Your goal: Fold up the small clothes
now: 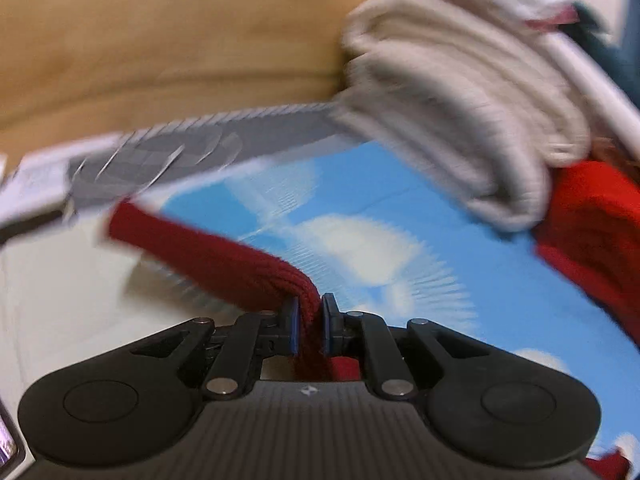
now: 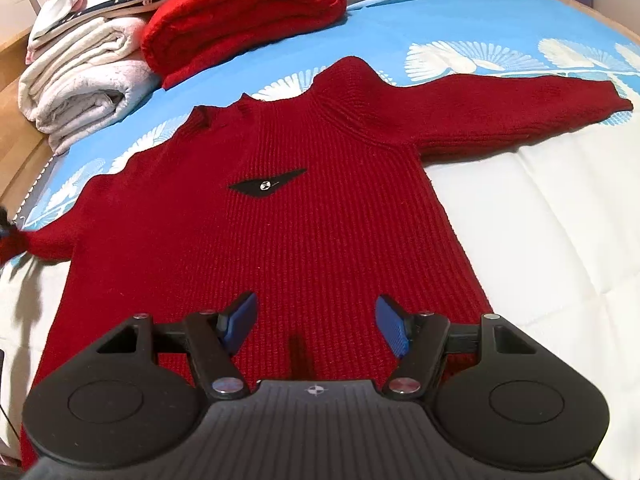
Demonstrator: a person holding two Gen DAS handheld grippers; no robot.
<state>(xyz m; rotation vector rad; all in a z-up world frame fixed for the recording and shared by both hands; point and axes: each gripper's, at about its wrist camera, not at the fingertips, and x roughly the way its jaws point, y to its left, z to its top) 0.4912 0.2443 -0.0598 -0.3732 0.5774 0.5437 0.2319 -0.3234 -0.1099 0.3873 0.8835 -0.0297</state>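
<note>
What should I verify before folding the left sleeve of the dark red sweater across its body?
1. left gripper shut on sleeve cuff: ok.
2. right gripper open over the hem, holding nothing: ok.
3. dark red sweater lying flat, front up: ok.
4. Right sleeve spread out straight: ok.
5. Folded pile and bright red sweater apart from the collar: ok.
6. Depth of cuff grip: cannot tell, the left view is blurred.

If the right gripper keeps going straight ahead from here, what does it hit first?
Most likely the dark red sweater: the open right gripper points along its body toward the black chest patch. Depth is unclear.
</note>
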